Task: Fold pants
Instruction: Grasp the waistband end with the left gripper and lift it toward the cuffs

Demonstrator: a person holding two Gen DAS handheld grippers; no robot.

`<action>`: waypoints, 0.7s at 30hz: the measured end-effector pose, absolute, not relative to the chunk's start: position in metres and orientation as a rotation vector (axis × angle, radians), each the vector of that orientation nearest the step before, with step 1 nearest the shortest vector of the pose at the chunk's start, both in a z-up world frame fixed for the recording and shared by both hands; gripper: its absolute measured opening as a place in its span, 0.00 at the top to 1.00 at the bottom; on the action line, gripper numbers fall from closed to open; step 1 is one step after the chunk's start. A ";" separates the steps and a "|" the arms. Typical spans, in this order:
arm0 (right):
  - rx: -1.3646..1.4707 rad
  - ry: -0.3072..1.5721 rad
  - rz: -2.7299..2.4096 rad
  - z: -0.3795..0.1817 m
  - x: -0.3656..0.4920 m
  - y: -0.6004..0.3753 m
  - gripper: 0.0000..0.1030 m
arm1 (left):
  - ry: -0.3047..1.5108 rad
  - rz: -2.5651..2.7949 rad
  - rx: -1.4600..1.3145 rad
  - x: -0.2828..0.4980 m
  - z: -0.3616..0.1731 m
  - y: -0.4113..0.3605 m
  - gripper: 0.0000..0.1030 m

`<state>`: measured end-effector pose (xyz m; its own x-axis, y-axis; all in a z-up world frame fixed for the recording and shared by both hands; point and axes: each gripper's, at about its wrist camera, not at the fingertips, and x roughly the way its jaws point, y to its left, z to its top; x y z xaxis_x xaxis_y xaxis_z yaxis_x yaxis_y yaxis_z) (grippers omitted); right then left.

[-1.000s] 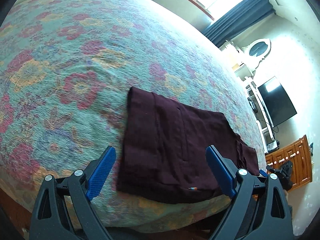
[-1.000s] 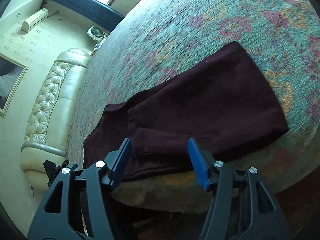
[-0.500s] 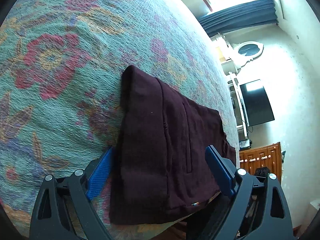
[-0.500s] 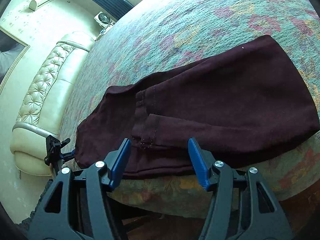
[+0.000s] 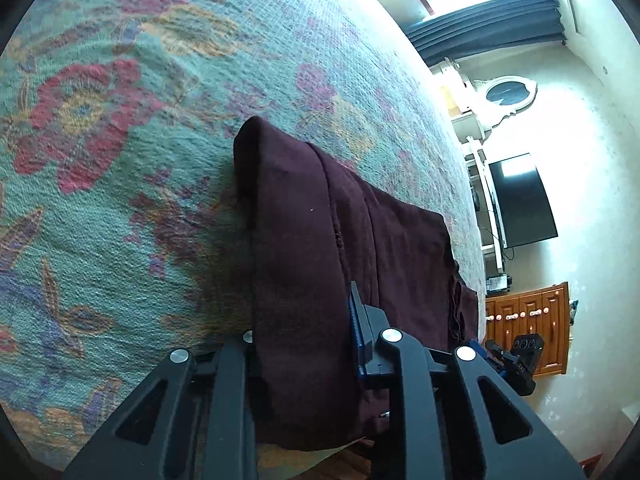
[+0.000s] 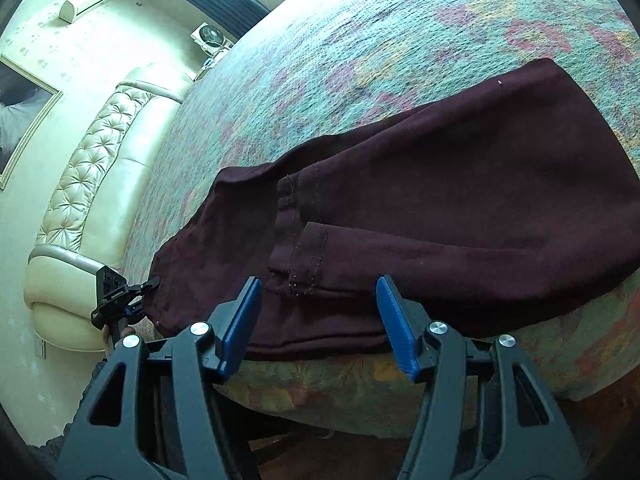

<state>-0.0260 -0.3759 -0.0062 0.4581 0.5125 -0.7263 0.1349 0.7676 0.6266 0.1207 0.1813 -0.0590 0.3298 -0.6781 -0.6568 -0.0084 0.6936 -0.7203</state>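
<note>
You have a bed (image 5: 120, 160) in front of you, covered with a teal woven spread patterned in red, pink and yellow flowers. Dark maroon pants (image 5: 320, 240) lie directly on it, folded lengthwise, stretched along the near edge, with their lower edge hanging slightly over the side of the bed.

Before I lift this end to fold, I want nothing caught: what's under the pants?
Around the pants only the floral bedspread shows, so they lie on it. Whatever sits directly beneath the fabric is covered. The left gripper is closing on one end.
</note>
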 end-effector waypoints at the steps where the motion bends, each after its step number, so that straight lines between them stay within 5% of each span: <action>1: 0.688 1.087 0.254 -0.006 -0.026 -0.376 0.43 | 1.158 -0.484 -0.680 0.120 -0.052 0.177 0.78; 21: 0.723 1.080 0.278 -0.003 -0.028 -0.367 0.42 | 0.988 -0.636 -0.329 0.104 0.073 0.010 0.80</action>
